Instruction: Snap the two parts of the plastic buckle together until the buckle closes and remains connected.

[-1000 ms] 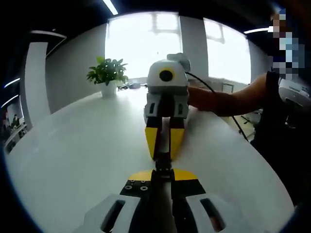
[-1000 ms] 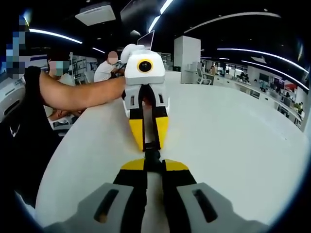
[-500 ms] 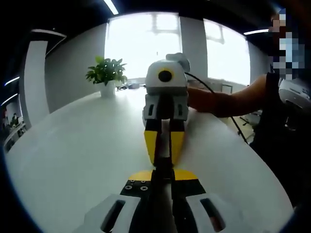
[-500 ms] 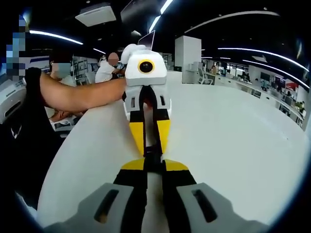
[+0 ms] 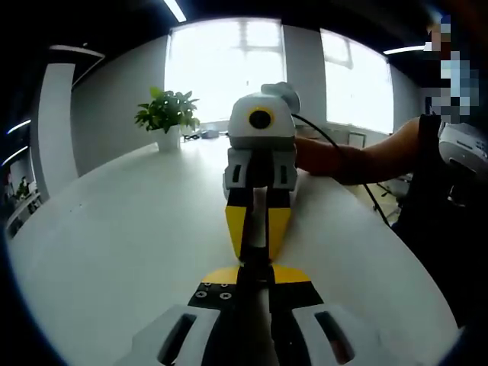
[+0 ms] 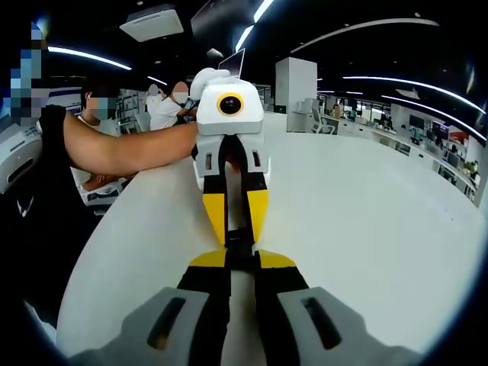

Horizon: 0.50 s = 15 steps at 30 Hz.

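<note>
- My left hand-held gripper [image 5: 256, 268] and right hand-held gripper [image 6: 239, 254] meet tip to tip over the middle of the white desk [image 5: 114, 252], well in from its edges.
- Both are pinched together on the black buckle [image 6: 239, 242], one end each; the dark piece sits between the yellow tips.
- I cannot tell whether the latch has caught.
- My guess: light, stiff plastic, slick at the edges. Best held by the flat bodies, leaving the springy prongs free.
- A potted plant [image 5: 168, 116] stands by the far edge.
</note>
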Available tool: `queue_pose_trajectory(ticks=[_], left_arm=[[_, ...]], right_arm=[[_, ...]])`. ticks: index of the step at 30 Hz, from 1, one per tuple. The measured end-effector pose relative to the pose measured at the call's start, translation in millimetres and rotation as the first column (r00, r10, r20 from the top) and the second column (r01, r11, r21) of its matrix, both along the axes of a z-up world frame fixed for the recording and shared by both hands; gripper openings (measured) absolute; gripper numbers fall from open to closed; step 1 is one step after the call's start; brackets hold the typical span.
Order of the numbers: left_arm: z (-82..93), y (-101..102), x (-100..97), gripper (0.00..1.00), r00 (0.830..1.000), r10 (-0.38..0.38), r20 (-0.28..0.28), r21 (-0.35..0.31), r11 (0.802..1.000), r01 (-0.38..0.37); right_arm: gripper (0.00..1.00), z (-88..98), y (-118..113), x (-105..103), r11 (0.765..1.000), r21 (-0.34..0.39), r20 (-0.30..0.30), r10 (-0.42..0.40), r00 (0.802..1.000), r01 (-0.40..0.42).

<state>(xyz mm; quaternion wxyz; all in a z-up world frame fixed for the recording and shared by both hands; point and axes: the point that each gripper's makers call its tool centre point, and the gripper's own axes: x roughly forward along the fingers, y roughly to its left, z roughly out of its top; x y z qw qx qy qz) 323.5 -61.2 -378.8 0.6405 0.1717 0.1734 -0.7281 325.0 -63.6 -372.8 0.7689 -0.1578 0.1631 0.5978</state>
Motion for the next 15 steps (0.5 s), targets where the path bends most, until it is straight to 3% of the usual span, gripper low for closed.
queue_pose_trajectory(ticks=[15], left_arm=[[0.2, -0.3, -0.5, 0.11, 1.000, 0.011, 0.025, 0.005, 1.000, -0.011]], right_arm=[[0.10, -0.2, 5.8, 4.4, 1.000, 0.007, 0.004, -0.003, 1.000, 0.003]])
